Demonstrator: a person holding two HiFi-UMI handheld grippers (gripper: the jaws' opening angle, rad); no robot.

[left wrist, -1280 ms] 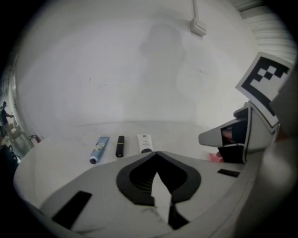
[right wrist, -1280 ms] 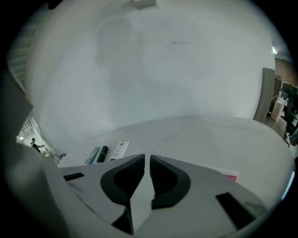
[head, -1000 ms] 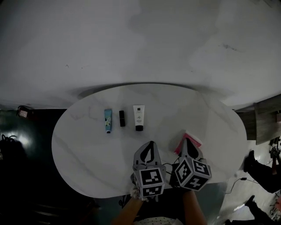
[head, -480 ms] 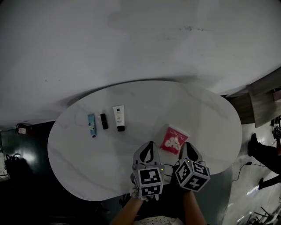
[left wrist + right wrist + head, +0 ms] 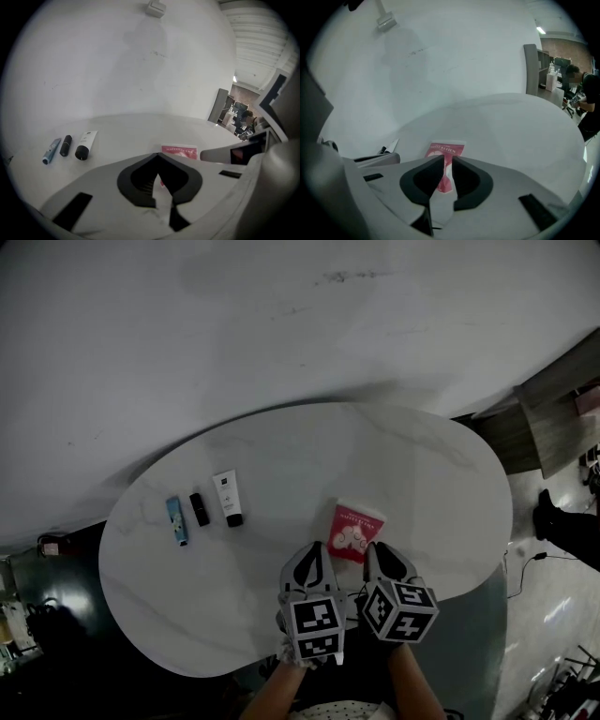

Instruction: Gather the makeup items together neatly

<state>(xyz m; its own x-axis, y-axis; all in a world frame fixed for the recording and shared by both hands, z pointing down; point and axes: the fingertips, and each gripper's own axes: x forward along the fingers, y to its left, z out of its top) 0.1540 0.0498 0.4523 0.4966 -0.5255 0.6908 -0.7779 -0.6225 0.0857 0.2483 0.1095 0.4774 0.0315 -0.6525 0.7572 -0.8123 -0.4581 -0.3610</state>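
On the white oval table [image 5: 281, 451] the red packet [image 5: 356, 530] now lies flat, just ahead of the right gripper [image 5: 374, 549]. A second ago it stood tilted at that gripper's tips, pinched in them; half a second ago it was already down on the tabletop. The right gripper's jaws have just been opening and stand a narrow gap apart, pressing on nothing, with the packet seen through the gap. Whether its near edge reaches in between the tips or lies just beyond them is hard to judge from these angles. The left gripper [image 5: 315, 549] is clenched with nothing in it, just beside the right one and near the packet's left edge, as in both earlier frames. Well apart from the packet, toward the table's left, the other three items lie in the same short row as before: a blue tube [image 5: 176, 520], a black lipstick [image 5: 199, 509] and a white tube [image 5: 228, 498] with a black cap, side by side and close together.
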